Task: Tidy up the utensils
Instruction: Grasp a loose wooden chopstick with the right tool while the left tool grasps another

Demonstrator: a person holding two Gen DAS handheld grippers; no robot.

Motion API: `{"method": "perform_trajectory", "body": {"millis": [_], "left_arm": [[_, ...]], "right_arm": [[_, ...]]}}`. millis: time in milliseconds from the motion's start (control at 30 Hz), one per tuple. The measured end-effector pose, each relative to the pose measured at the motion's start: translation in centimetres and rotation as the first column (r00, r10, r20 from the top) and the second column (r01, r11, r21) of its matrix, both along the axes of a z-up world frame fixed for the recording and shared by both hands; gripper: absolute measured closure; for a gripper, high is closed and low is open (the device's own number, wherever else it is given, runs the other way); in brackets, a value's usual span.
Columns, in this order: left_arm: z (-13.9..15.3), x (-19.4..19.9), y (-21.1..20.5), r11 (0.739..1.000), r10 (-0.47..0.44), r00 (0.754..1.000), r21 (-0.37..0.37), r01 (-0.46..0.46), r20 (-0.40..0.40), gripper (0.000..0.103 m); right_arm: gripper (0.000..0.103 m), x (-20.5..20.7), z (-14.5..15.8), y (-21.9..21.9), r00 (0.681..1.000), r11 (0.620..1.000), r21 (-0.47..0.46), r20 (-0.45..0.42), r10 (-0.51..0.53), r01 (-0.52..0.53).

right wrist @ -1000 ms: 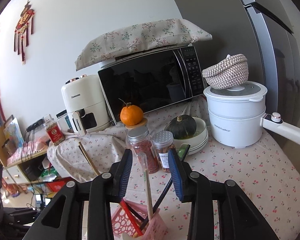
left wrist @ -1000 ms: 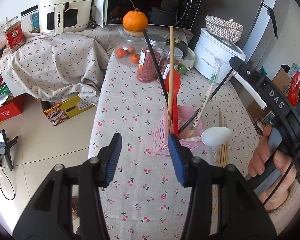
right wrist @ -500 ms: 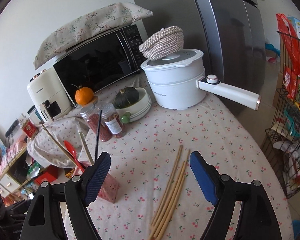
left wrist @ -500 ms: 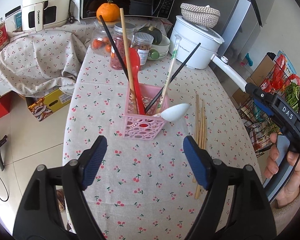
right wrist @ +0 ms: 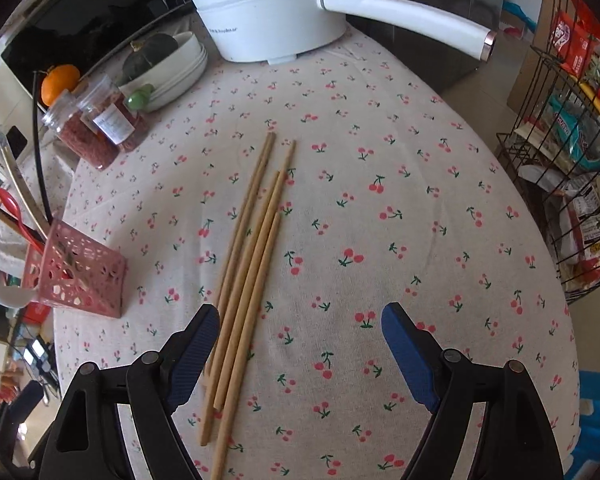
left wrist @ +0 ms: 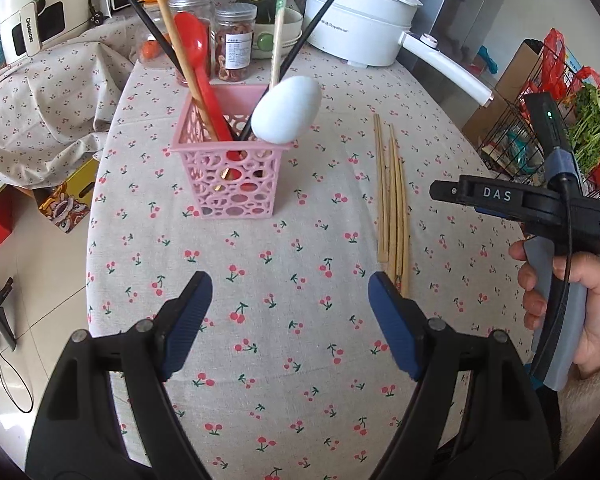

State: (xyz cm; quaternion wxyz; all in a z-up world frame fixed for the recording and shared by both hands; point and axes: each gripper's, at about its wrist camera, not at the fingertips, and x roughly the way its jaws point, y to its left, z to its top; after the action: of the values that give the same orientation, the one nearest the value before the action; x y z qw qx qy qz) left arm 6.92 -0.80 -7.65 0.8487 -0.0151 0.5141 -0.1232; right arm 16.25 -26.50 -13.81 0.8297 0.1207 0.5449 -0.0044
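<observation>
A pink openwork basket (left wrist: 228, 168) stands on the cherry-print cloth. It holds a red spoon (left wrist: 192, 46), a white spoon (left wrist: 286, 110), black chopsticks and a wooden one. Several loose wooden chopsticks (left wrist: 392, 200) lie side by side to its right. My left gripper (left wrist: 290, 280) hovers open and empty over bare cloth in front of the basket. My right gripper (right wrist: 300, 311) is open and empty above the near ends of the chopsticks (right wrist: 252, 248), which pass just inside its left finger (right wrist: 192, 344). In that view the basket (right wrist: 80, 276) sits to the left.
A white electric pot (right wrist: 268, 8) with a long handle stands at the back, with two jars (right wrist: 100, 128) and stacked bowls beside it. A wire rack of groceries (right wrist: 572, 160) stands off the table's right edge. A hand (left wrist: 580, 300) holds the right gripper's body.
Both grippers' jaws spread wide. The right one swung down from facing the microwave to hang over the loose chopsticks. The left one tipped downward and shifted in front of the basket.
</observation>
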Motion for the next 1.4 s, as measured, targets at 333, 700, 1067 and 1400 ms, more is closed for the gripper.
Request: {"method": "perform_trajectory", "body": {"millis": [333, 700, 1067, 1400], "left_arm": [[-0.7, -0.2, -1.1, 0.999, -0.035, 0.999, 0.030, 0.035, -0.016, 0.023], [-0.9, -0.3, -1.1, 0.999, -0.041, 0.999, 0.034, 0.042, -0.024, 0.023], [-1.1, -0.7, -2.4, 0.996, -0.062, 0.998, 0.057, 0.063, -0.019, 0.023], [-1.1, -1.2, -4.9, 0.992, -0.106, 0.994, 0.064, 0.106, -0.011, 0.023]], "right_arm": [[0.019, 2.3, -3.1, 0.8, 0.995, 0.998, -0.067, -0.098, 0.009, -0.015], [0.018, 2.6, -3.3, 0.9, 0.990, 0.988, -0.153, -0.140, 0.009, -0.030], [0.035, 2.8, -3.7, 3.0, 0.988, 0.983, -0.163, -0.142, 0.056, -0.079], [0.097, 1.0, -3.1, 0.0, 0.982, 0.987, -0.083, -0.139, 0.125, -0.137]]}}
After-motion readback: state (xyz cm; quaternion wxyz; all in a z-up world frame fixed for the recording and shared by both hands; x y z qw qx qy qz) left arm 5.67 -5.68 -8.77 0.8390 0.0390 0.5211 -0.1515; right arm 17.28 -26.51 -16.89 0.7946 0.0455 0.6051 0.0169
